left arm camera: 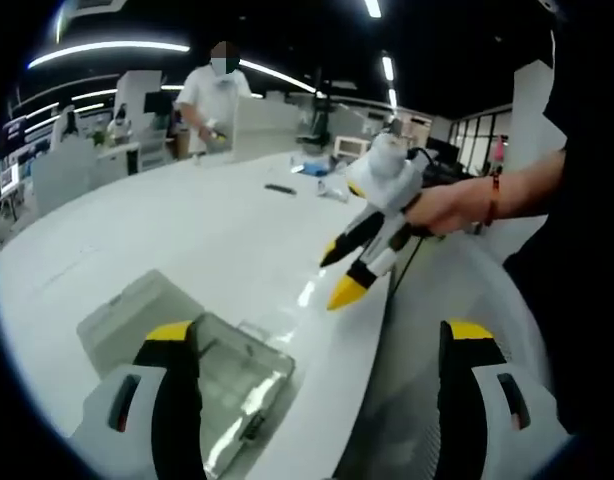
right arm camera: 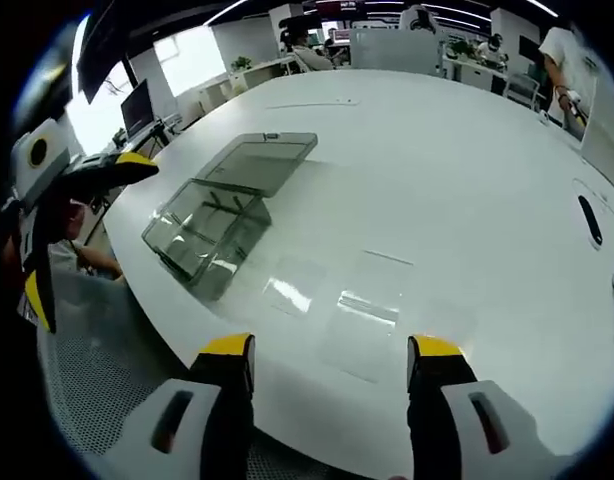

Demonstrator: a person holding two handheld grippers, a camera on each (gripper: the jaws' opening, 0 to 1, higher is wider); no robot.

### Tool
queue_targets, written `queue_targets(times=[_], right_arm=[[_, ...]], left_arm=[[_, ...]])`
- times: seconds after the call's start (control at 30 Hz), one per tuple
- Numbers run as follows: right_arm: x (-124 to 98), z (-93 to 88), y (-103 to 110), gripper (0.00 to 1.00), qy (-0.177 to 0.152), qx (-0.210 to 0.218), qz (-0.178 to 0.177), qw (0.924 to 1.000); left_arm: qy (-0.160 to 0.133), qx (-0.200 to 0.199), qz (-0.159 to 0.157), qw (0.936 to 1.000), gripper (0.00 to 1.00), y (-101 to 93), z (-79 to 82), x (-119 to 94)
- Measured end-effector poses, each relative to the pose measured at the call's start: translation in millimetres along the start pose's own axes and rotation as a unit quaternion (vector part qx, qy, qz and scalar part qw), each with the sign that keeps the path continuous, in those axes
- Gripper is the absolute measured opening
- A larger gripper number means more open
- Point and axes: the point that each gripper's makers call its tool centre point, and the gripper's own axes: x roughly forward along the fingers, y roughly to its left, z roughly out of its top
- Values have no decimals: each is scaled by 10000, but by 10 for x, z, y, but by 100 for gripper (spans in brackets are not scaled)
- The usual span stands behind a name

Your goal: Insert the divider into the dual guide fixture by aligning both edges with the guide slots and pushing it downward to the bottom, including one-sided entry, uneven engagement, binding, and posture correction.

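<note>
A wide white bench [right arm camera: 457, 170] is spread ahead of both claws. A clear lidded fixture box [right arm camera: 212, 215] is seen ahead-left of the right claw [right arm camera: 332, 362], with two clear divider sheets [right arm camera: 362, 310] lying flat just beyond its tips. The left claw [left arm camera: 317, 345] is held wide open and empty over the box; the right claw likewise. A black object [right arm camera: 590, 220] is seen far right.

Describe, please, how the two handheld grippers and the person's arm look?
Both grippers have black jaws with yellow tips on pale grey bodies. The right gripper carries a white housing with a dark cable trailing off. The person's hand wears a red wristband and dark clothing.
</note>
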Motion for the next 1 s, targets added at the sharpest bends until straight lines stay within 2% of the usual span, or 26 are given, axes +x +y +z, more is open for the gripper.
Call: queue_targets(times=[0.33, 1.0], right_arm=[[75, -52, -25, 59, 144, 73, -22, 9999], [172, -99, -72, 54, 308, 234, -104, 9992]], left_arm=[[110, 25, 92, 9999, 99, 60, -47, 3], [60, 151, 257, 9995, 98, 56, 42, 161]])
